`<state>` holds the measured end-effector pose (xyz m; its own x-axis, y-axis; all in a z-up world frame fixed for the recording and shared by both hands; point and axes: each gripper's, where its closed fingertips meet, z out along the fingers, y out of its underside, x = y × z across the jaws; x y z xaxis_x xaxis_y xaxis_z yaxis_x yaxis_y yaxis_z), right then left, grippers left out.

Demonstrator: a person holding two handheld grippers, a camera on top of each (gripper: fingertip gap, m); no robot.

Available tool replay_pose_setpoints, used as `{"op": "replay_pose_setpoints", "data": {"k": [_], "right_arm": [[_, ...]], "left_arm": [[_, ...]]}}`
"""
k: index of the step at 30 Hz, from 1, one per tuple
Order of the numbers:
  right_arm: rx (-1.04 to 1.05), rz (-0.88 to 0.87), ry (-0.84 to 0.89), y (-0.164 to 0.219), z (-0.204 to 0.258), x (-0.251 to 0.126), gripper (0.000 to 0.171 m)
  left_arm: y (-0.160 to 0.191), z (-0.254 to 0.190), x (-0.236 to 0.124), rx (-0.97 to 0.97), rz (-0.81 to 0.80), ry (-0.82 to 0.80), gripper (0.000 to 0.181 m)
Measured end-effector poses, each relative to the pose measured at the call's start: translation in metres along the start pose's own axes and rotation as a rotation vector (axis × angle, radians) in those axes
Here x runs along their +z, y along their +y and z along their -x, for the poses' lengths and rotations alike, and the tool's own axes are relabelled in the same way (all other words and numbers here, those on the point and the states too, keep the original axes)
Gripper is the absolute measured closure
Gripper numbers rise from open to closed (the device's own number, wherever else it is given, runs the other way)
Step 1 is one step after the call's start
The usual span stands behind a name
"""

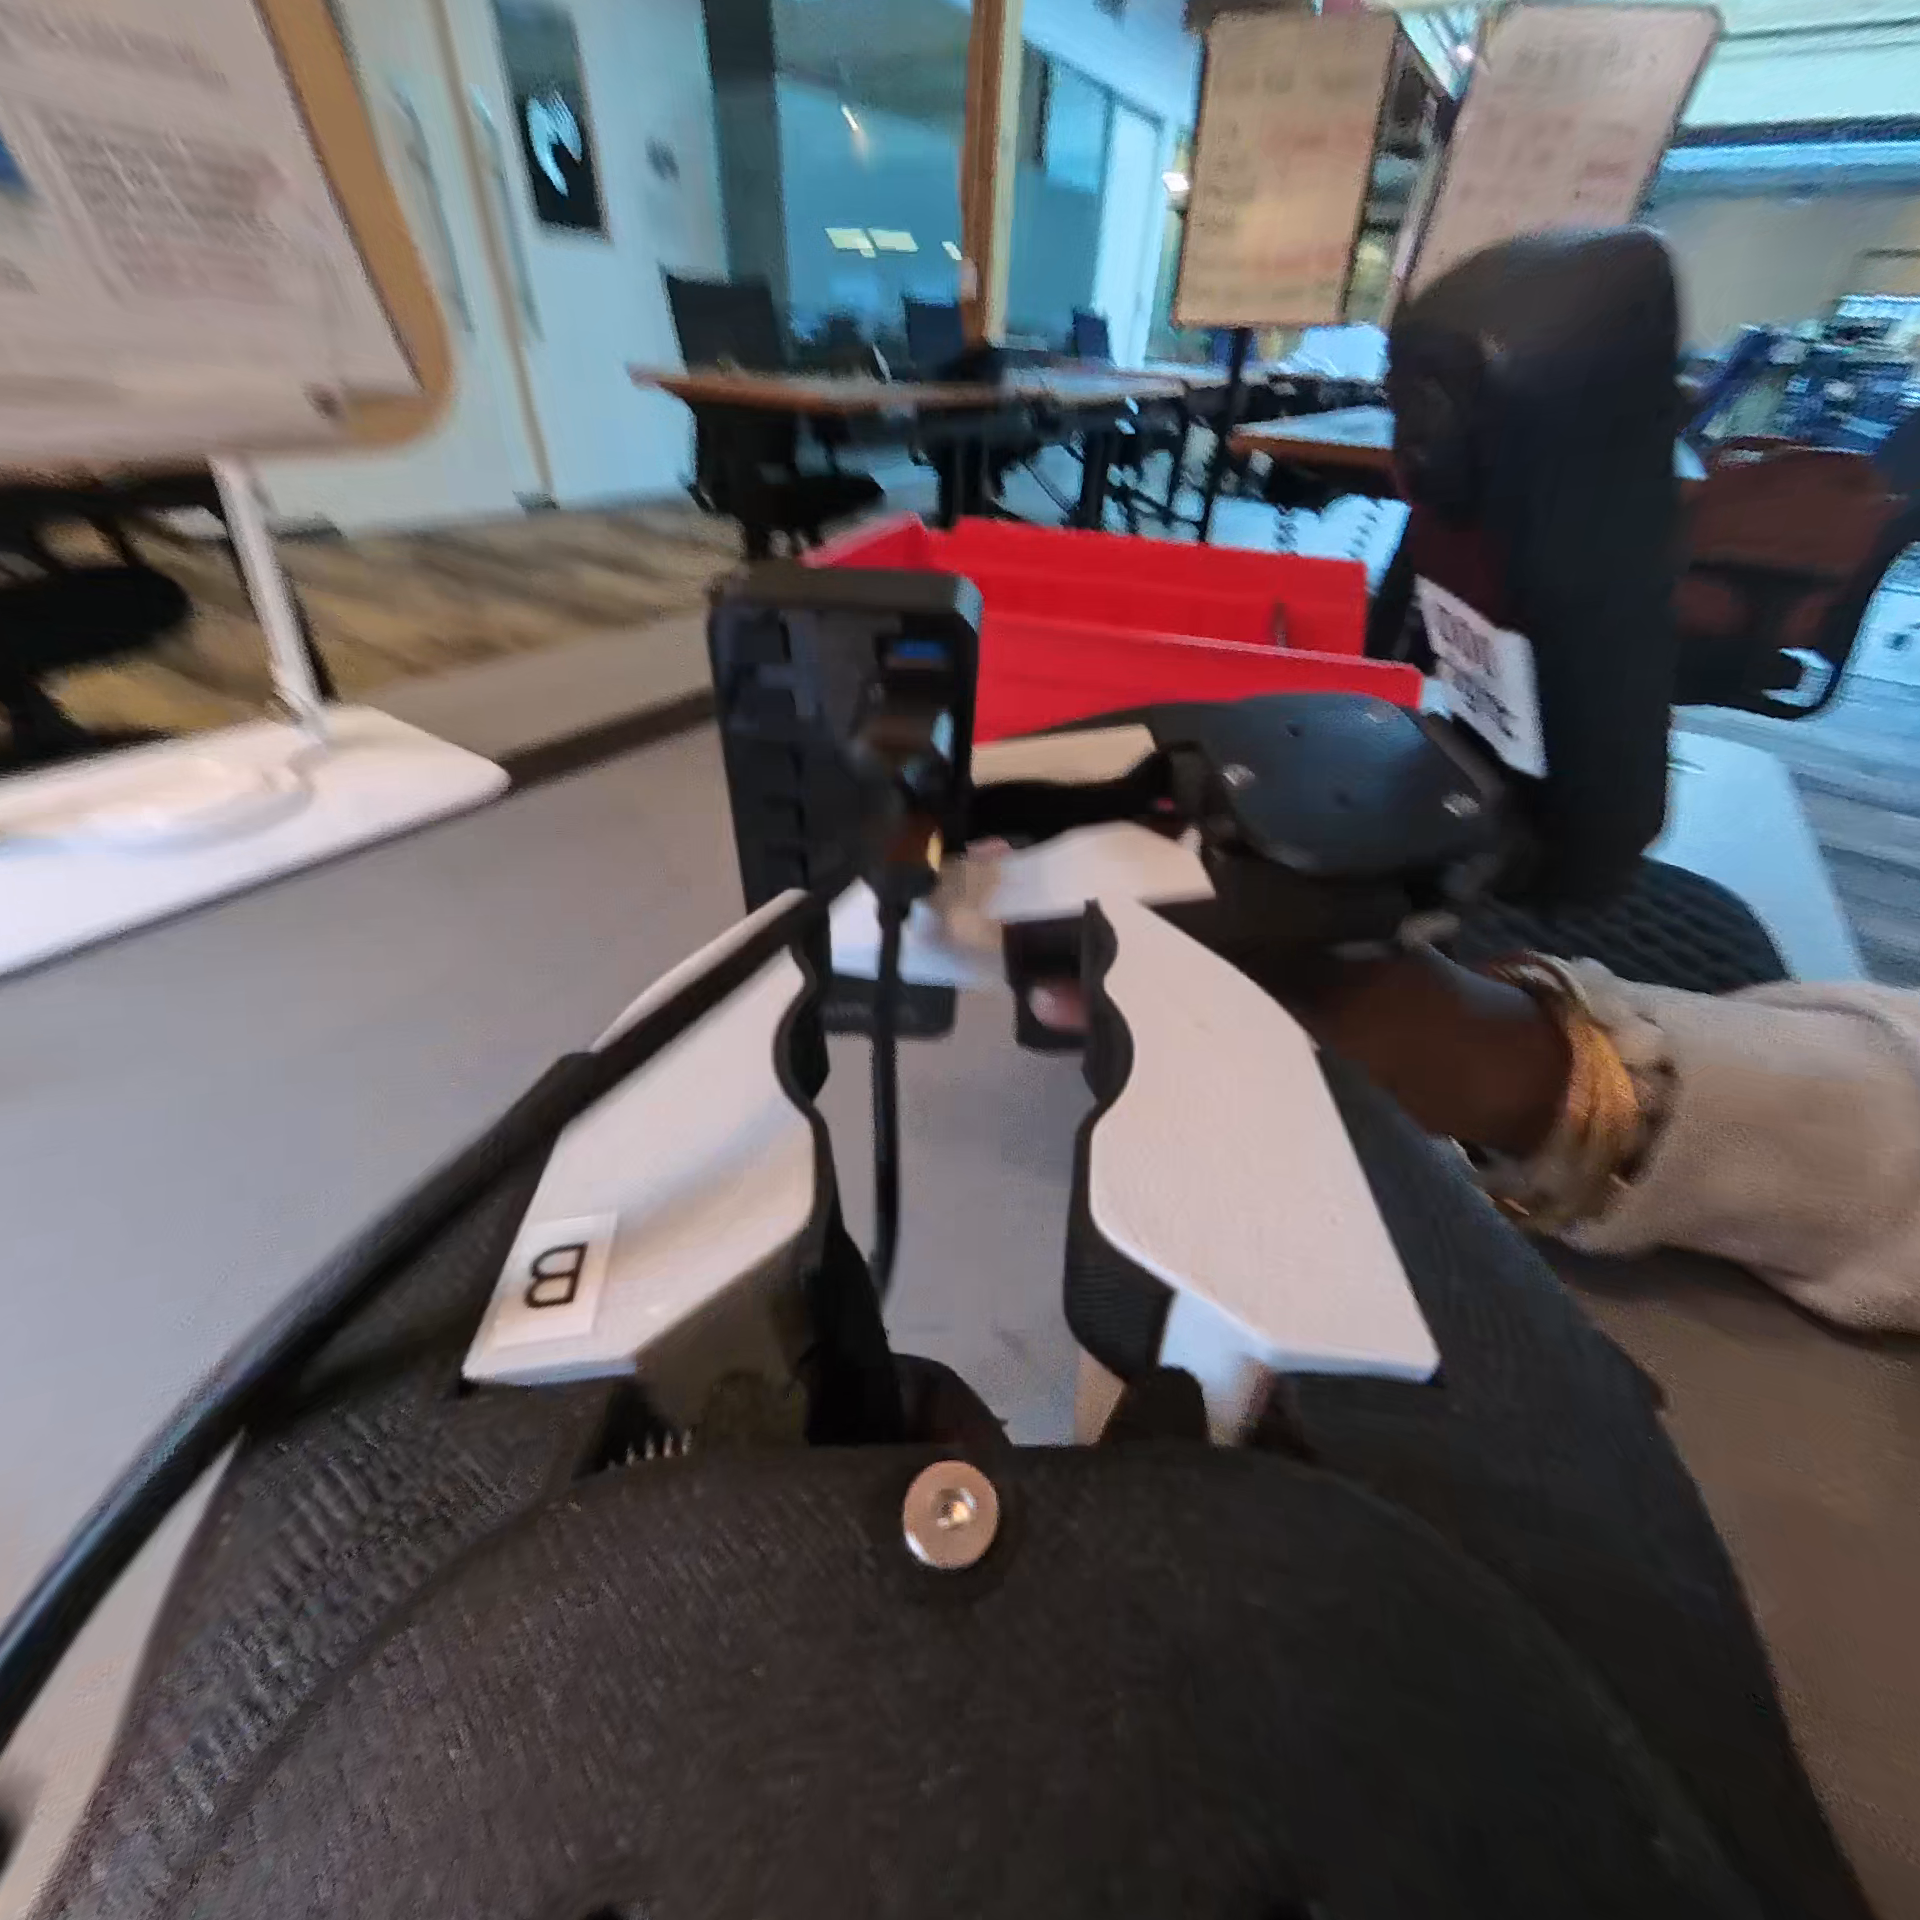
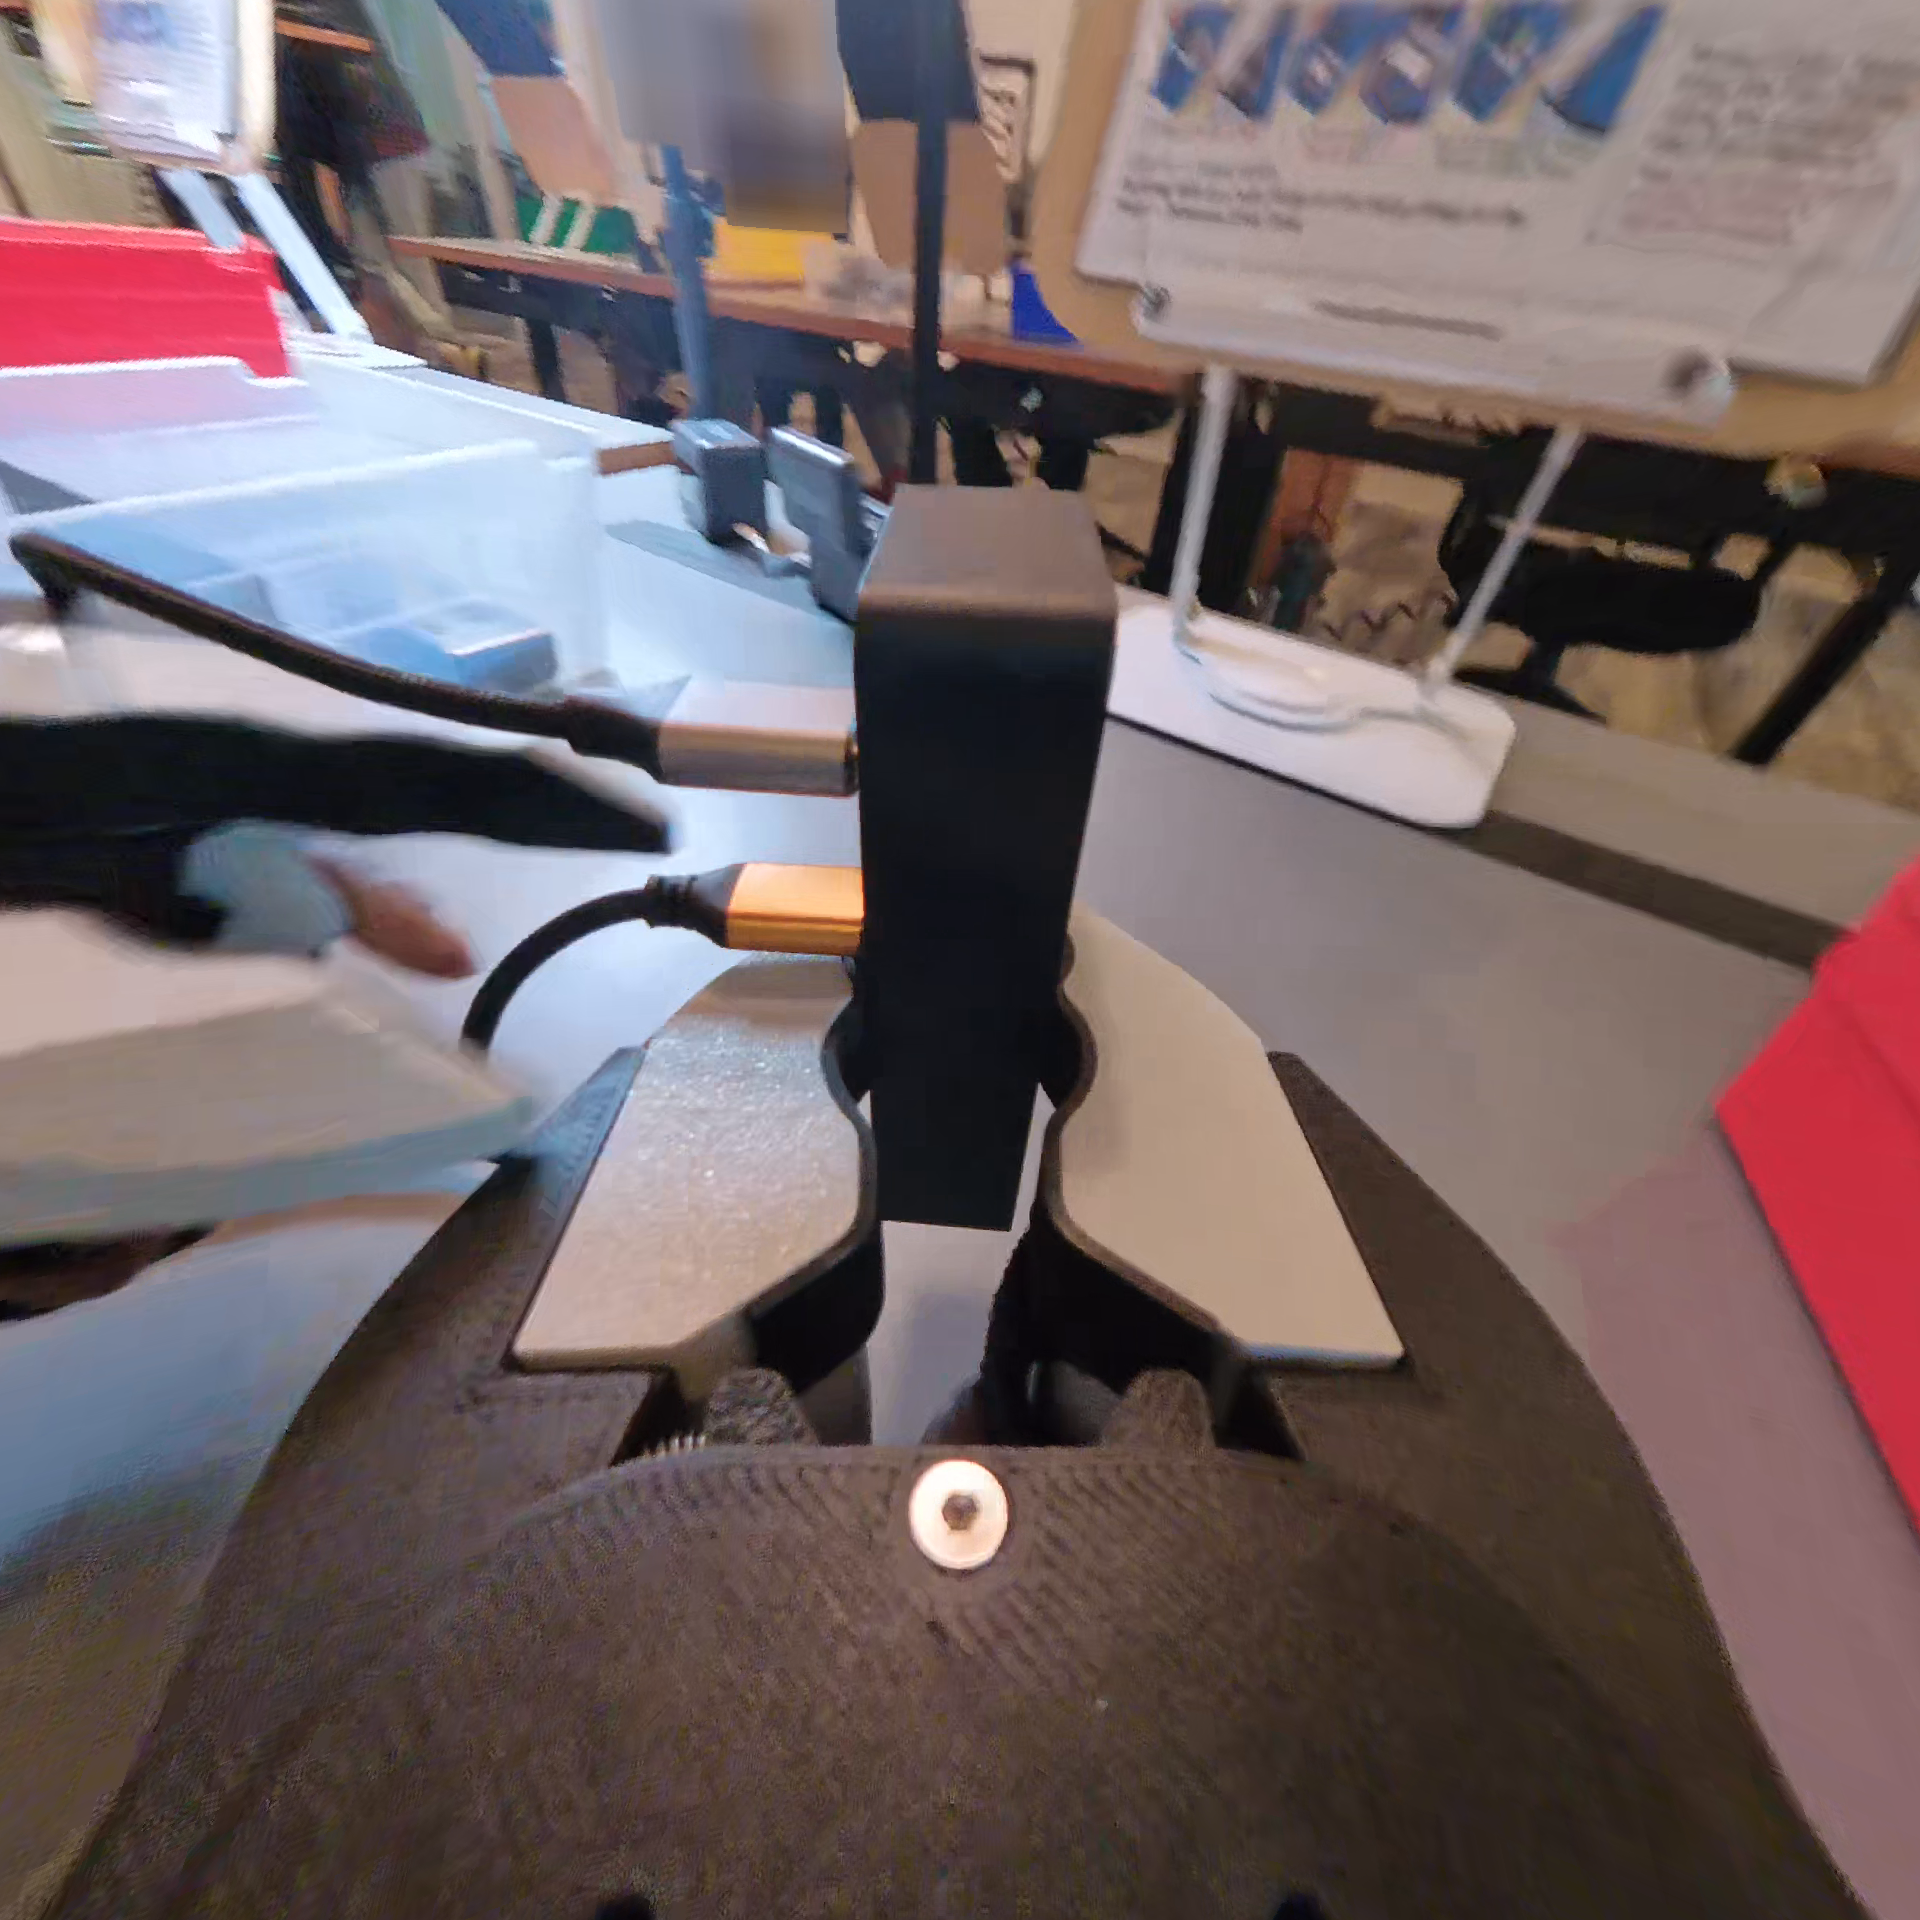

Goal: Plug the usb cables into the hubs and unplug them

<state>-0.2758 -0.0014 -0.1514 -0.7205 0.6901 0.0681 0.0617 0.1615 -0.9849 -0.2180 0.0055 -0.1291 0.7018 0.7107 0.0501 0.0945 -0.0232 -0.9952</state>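
My right gripper [image 2: 956, 1039] is shut on a black USB hub [image 2: 977, 748] and holds it upright above the grey table. A silver plug [image 2: 758, 753] and an orange plug [image 2: 795, 907] sit in the hub's left side, each on a black cable. In the left wrist view the hub [image 1: 831, 707] stands just ahead, with the right gripper [image 1: 977, 821] gripping it from the right. My left gripper [image 1: 951, 966] is open. A black cable [image 1: 883, 1091] runs between its fingers up to the hub. In the right wrist view the left gripper [image 2: 582, 977] is blurred, left of the plugs.
A red bin [image 1: 1143, 613] stands behind the hub. A clear plastic box [image 2: 312, 520] and two more grey hubs [image 2: 779, 499] are at the back left. A white sign stand [image 2: 1351, 717] is at the back right. A person's sleeve [image 1: 1766, 1143] is at the right.
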Motion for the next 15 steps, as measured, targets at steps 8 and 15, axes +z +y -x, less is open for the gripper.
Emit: {"op": "replay_pose_setpoints", "data": {"k": [8, 15], "right_arm": [[0.193, 0.096, 0.164, 0.027, -0.059, -0.001, 0.142], [0.135, 0.256, 0.166, 0.047, -0.055, 0.004, 0.142]], "left_arm": [[0.008, -0.028, -0.002, 0.004, 0.020, 0.171, 0.136], [0.003, -0.020, -0.005, 0.108, -0.018, 0.114, 0.143]]}}
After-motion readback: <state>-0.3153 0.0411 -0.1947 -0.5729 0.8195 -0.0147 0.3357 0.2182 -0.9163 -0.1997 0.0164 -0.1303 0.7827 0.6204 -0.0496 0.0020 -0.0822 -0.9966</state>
